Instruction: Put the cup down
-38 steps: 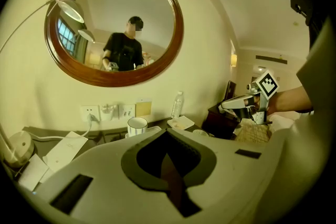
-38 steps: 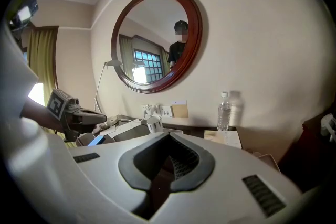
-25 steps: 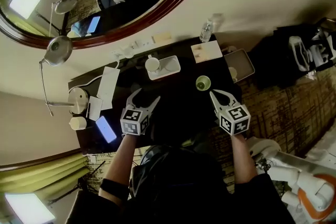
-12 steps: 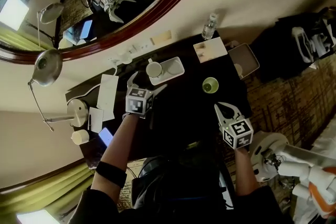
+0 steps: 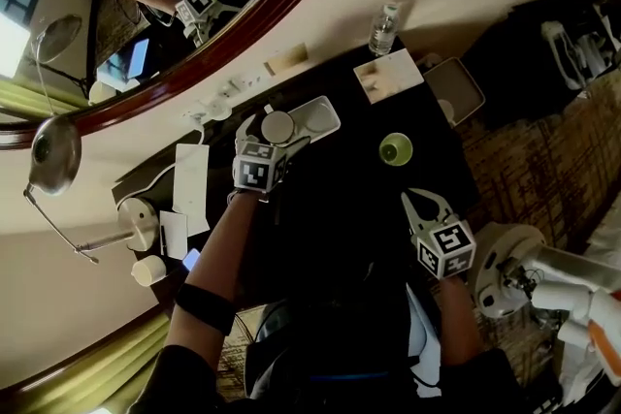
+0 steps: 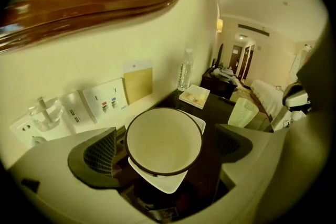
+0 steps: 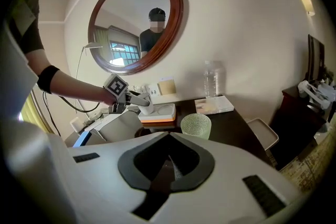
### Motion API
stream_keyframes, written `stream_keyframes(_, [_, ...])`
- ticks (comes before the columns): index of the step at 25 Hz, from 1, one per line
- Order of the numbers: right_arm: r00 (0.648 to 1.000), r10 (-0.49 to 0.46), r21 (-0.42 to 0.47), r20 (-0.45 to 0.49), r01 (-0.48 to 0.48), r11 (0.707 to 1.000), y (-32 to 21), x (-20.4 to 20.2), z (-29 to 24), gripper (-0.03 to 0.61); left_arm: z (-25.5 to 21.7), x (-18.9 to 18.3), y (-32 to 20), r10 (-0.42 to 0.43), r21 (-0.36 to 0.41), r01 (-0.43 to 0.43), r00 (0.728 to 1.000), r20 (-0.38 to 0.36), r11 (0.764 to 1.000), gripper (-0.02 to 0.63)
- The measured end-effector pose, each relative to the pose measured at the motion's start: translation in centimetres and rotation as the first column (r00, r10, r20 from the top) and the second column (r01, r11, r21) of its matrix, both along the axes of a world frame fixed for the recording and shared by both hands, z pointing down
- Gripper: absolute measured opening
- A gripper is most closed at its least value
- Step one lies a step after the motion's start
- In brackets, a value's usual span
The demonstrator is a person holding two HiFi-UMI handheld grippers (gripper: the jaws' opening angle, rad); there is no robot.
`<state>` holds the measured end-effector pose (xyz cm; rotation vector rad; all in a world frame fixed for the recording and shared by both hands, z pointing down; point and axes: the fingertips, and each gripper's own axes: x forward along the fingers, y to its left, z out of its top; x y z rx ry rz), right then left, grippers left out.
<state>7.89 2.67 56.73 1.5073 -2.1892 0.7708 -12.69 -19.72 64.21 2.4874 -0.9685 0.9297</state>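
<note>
Left claw point(image 5: 273, 138), just opened wide, straddles cup point(image 6: 164, 139) on tray point(image 6: 157, 184) near surface point(image 5: 340, 199) back edge. Withdraw straight, without grazing it. Right claw point(image 7: 167, 164) closed, empty.

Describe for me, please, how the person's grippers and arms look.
The left gripper and right gripper are pale grey, with dark, grid-textured pads inside pointed jaws, and each carries a white cube of black square markers. A dark band circles the left forearm.

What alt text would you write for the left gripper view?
A white cup stands on a white tray between the left gripper's jaws, which have just opened without touching it. Behind stand wall sockets and a water bottle.
</note>
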Motion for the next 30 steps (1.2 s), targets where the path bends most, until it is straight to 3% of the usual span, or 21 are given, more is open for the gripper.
stream_keyframes(3, [1.0, 0.005, -0.005, 0.005, -0.005, 1.0, -0.1, -0.2, 0.7, 0.0, -1.5, 0.5, 0.2, -0.021, -0.004, 0.021, 0.999, 0.027, 1.0, 0.551])
stream_keyframes(5, [1.0, 0.006, -0.007, 0.008, -0.006, 1.0, 0.1, -0.3, 1.1, 0.0, -1.9, 0.6, 0.2, -0.027, 0.002, 0.026, 0.999, 0.034, 1.0, 0.461])
stream_keyframes(8, [1.0, -0.001, -0.007, 0.01, 0.001, 1.0, 0.0, -0.4, 1.5, 0.0, -2.0, 0.9, 0.1, -0.007, 0.039, 0.006, 1.0, 0.022, 0.999, 0.403])
stream_keyframes(12, [1.0, 0.001, -0.02, 0.009, 0.0, 1.0, 0.5, -0.4, 1.9, 0.0, -2.1, 0.8, 0.2, -0.033, 0.054, 0.032, 0.999, 0.006, 0.998, 0.399])
stream_keyframes(30, [0.997, -0.051, -0.022, 0.059, 0.052, 0.998, -0.1, 0.0, 1.3, 0.0, -6.1, 4.4, 2.7, 0.036, 0.081, -0.034, 0.999, -0.027, 0.996, 0.397])
